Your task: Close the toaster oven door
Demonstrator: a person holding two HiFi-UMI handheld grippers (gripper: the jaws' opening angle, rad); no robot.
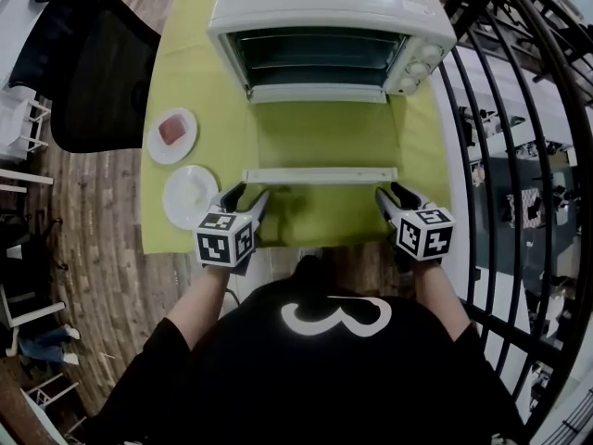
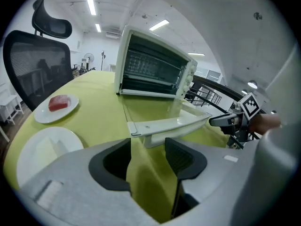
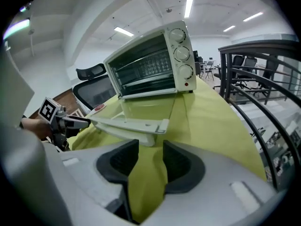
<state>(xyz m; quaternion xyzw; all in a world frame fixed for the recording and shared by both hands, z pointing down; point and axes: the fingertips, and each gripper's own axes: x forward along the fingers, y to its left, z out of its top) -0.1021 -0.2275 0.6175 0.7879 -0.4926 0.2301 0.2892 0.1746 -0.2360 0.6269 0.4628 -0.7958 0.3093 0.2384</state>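
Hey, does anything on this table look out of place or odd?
Only the white toaster oven: its glass door lies fully open, flat above the green tablecloth. The two white plates sit level, nothing spilled.

Open-plan office or lab floor, not a home kitchen: long tube lights [image 2: 91,5] cross a white ceiling, a black mesh office chair [image 1: 97,72] stands beside the cloth-draped counter [image 1: 199,109], and more chairs [image 3: 244,76] sit beyond a black metal railing [image 1: 519,156]. Wood-plank flooring [image 1: 102,248] lies underfoot, and a standing fan [image 2: 88,58] shows far back. The only kitchen touches — a toaster oven [image 1: 329,26] and two white plates [image 1: 190,196] — sit on the yellow-green cloth.
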